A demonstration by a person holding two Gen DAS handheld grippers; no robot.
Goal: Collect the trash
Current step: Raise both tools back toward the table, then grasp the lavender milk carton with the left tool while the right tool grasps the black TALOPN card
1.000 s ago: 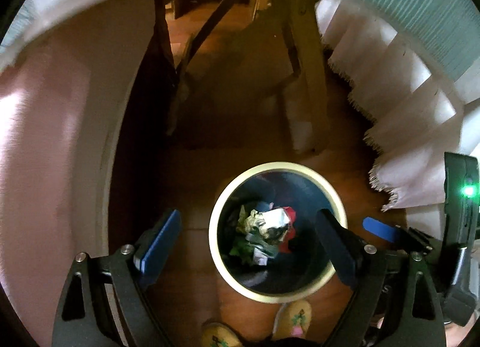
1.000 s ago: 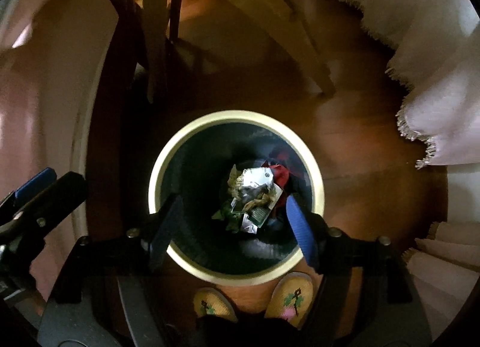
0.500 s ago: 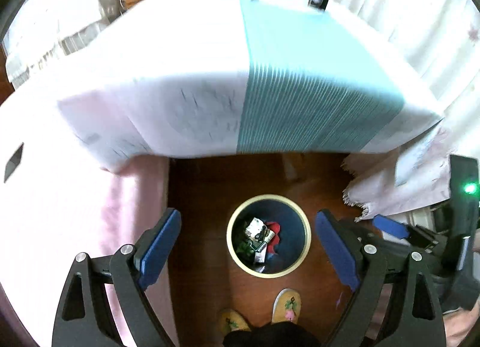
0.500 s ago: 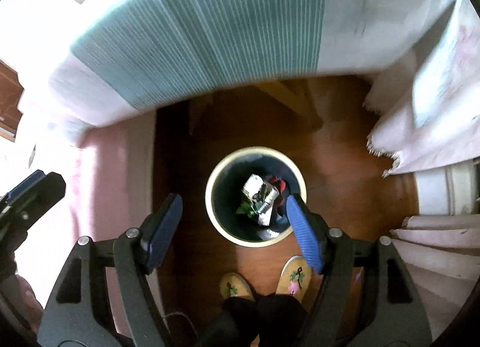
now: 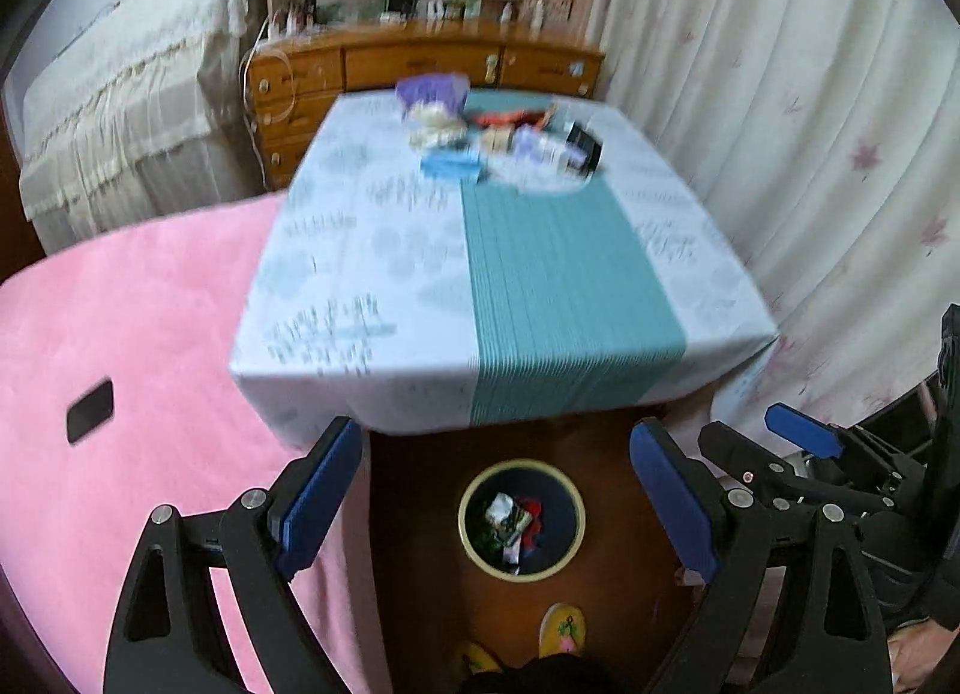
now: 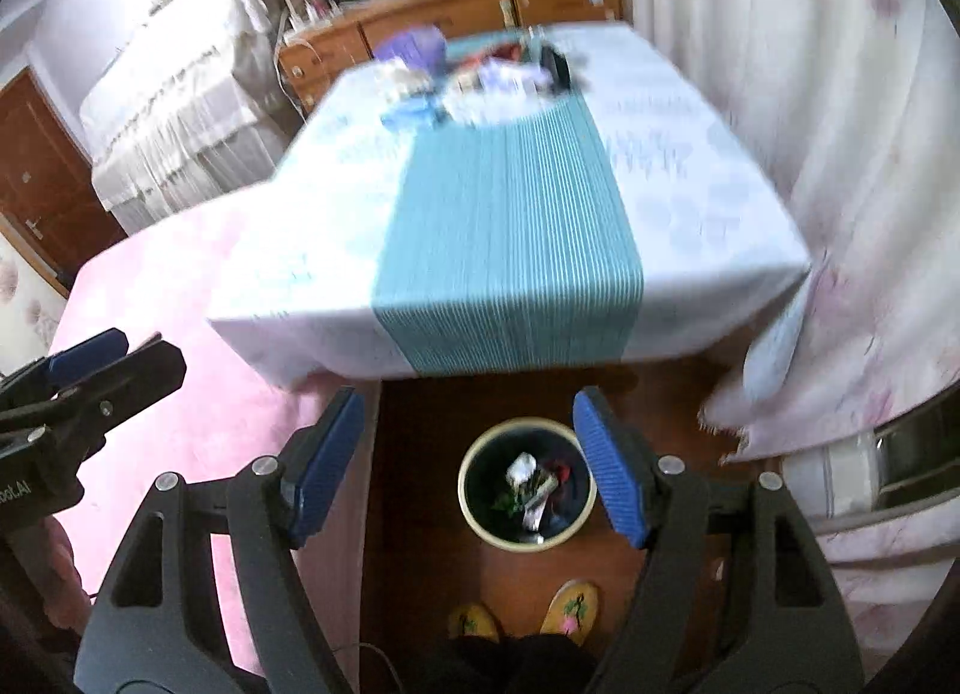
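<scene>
A round dark bin with a cream rim (image 5: 521,465) (image 6: 527,425) stands on the wooden floor below the table's near edge. Crumpled trash (image 5: 510,520) (image 6: 531,487) lies inside it. My left gripper (image 5: 498,499) is open and empty, high above the bin. My right gripper (image 6: 471,466) is open and empty, also high above the bin. A blurred cluster of items (image 5: 498,139) (image 6: 474,79) lies at the far end of the table (image 5: 360,250) (image 6: 690,178), which has a white cloth with a teal runner.
A pink bed cover (image 5: 138,334) (image 6: 180,286) lies to the left with a dark phone (image 5: 90,409) on it. White curtains (image 5: 810,124) hang at the right. A wooden dresser (image 5: 420,64) stands behind the table. Slippered feet (image 6: 570,604) are beside the bin.
Both grippers rose from just over the bin to well above table height. The view tilted up, so the tabletop and room now show. Both stayed open.
</scene>
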